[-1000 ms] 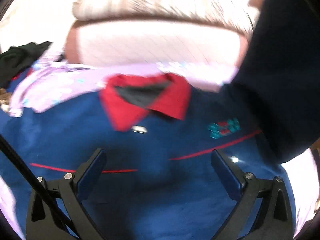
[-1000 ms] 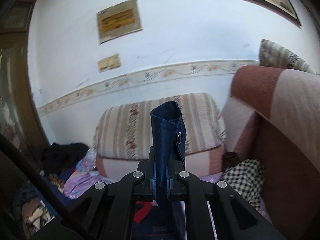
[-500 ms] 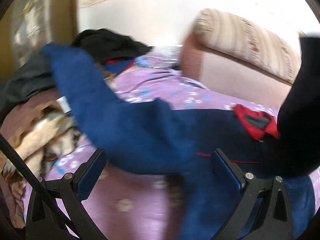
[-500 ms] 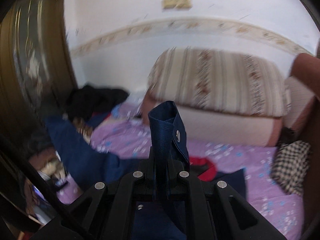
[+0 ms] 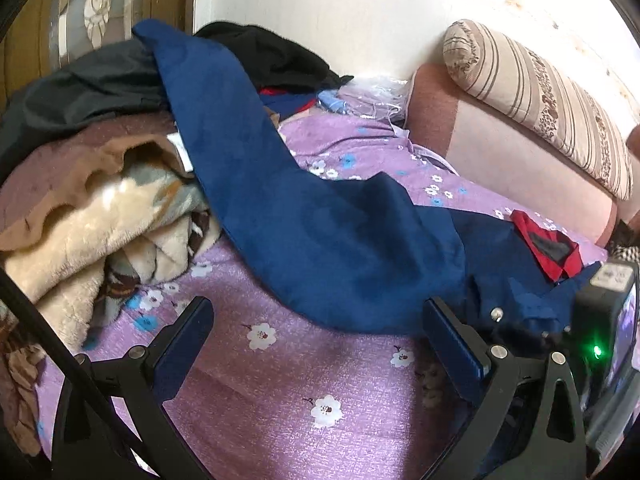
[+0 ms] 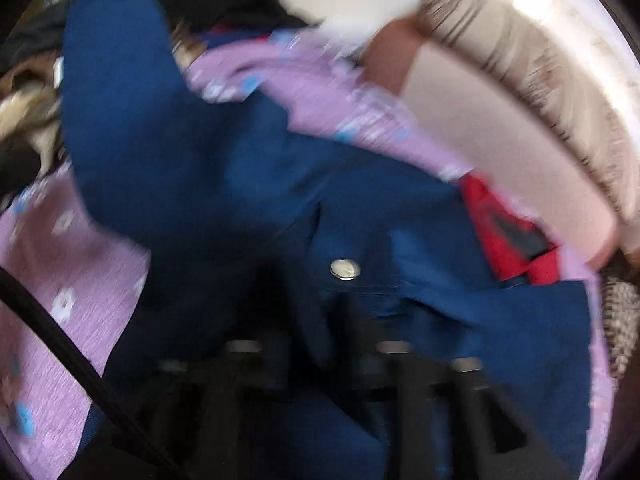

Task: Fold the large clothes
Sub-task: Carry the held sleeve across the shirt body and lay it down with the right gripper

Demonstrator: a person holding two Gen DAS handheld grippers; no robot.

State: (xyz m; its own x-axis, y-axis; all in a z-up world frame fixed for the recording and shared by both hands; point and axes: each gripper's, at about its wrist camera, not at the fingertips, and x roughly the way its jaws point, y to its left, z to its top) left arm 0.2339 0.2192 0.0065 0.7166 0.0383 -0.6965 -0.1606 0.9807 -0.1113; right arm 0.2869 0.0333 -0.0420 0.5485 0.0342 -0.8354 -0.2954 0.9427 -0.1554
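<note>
A navy blue jacket (image 5: 332, 248) with a red collar (image 5: 548, 246) lies on the purple flowered sheet (image 5: 280, 392). One long sleeve (image 5: 208, 112) stretches up and left over a pile of blankets. My left gripper (image 5: 316, 348) is open and empty, above bare sheet just in front of the jacket. My right gripper (image 6: 316, 344) is blurred and low over the jacket (image 6: 224, 184), shut on its blue cuff with a silver snap (image 6: 345, 269). The right gripper's body shows at the left wrist view's right edge (image 5: 608, 320).
A pile of folded blankets (image 5: 92, 208) and dark clothes (image 5: 272, 52) fills the left side. A sofa back with a striped cushion (image 5: 536, 92) runs along the right. A checked cloth (image 6: 620, 320) lies at the far right.
Both grippers swung left and down toward the bed. The right gripper carried the cuff from high in the air down onto the jacket body. The left gripper stayed open.
</note>
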